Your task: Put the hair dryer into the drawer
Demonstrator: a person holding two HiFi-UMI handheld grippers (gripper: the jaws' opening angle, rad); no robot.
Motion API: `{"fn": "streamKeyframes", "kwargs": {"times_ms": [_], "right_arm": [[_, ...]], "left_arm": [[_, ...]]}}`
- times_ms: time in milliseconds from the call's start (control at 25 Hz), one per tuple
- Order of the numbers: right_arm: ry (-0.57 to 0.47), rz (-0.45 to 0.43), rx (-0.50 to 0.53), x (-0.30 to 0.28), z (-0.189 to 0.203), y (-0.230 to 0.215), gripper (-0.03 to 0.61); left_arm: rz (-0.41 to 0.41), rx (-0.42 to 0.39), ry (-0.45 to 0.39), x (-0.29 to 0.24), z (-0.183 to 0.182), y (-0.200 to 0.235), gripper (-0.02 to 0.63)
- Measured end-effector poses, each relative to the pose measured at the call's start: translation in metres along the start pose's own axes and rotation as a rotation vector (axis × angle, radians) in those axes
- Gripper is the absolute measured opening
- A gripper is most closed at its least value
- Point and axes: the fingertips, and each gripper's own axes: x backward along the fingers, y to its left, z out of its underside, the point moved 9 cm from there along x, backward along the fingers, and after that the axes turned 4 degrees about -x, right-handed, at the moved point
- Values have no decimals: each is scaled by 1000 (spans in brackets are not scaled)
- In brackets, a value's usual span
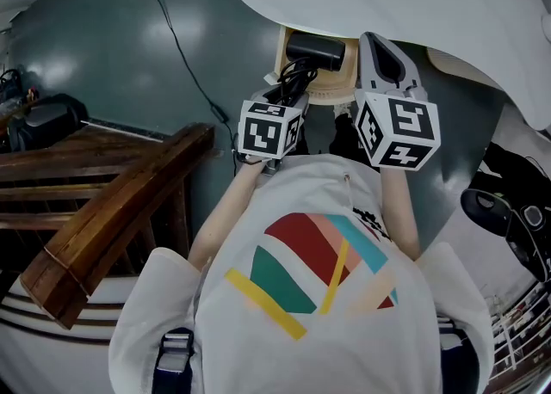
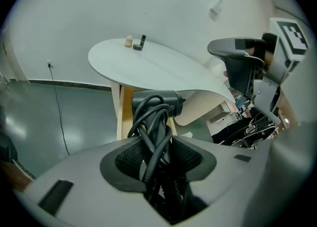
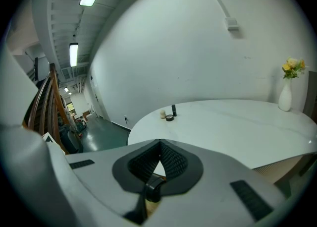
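Note:
My left gripper (image 1: 288, 91) (image 2: 157, 147) is shut on the handle of the black hair dryer (image 1: 315, 50) (image 2: 154, 103), whose cord is wound round the handle in loops. The dryer's barrel hangs in front of a light wooden drawer opening (image 1: 282, 61) (image 2: 119, 114) under the rim of the white oval table (image 2: 163, 70). To the right, my right gripper (image 1: 380, 46) (image 3: 159, 146) points at the table edge with its tips touching and nothing between them. Through the gap behind its tips a dark round part (image 3: 154, 189) shows; I cannot tell what it is.
A wooden stair railing (image 1: 112, 212) runs along the left. A black cable (image 1: 185, 61) trails over the green floor. Small items (image 2: 136, 42) and a vase of flowers (image 3: 286, 94) stand on the table. A grey office chair (image 2: 237, 65) is at the right.

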Motion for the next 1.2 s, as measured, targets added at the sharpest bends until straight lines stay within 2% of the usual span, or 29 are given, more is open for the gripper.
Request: {"fn": "streamKeyframes", "kwargs": {"times_ms": [400, 680, 840, 960, 1200], "right_arm": [[6, 75, -41, -7, 1, -13, 11], [8, 115, -71, -3, 3, -28, 11], [11, 140, -80, -4, 4, -37, 11], [14, 152, -80, -7, 6, -40, 11], [65, 183, -99, -3, 21, -36, 11]], "left_arm": [[15, 25, 110, -34, -26, 30, 187], [11, -41, 161, -63, -49, 28, 187], [5, -40, 188, -86, -59, 27, 187], [-26, -46, 167, -102, -67, 30, 187], [-86, -100, 55, -121, -67, 39, 187]]}}
